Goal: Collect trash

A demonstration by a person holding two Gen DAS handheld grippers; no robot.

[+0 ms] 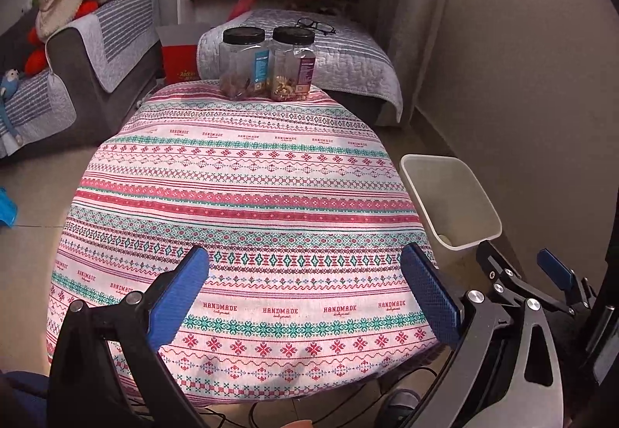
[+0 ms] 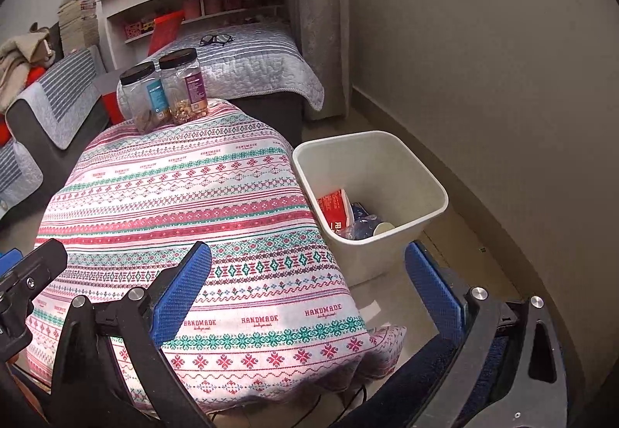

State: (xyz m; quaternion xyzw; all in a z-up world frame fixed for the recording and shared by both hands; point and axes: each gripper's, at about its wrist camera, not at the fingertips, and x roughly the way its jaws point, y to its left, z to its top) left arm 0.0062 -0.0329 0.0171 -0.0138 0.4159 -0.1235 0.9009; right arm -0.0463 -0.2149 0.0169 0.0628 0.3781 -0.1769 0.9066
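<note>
Two black-lidded jars (image 2: 143, 97) (image 2: 185, 86) are seen at the upper left of the right wrist view, one white bin (image 2: 371, 196) at its centre right with one red carton (image 2: 334, 209) and one paper cup (image 2: 381, 227) inside, one pair of glasses (image 2: 216, 39) above, and two grippers (image 1: 305, 296) (image 2: 309, 292), each counted with two blue pads.

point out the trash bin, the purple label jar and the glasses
trash bin (image 2: 421, 176): right wrist view, bare inner wall
purple label jar (image 2: 195, 89): right wrist view, its purple label
glasses (image 2: 216, 39): right wrist view, middle of the frame
</note>
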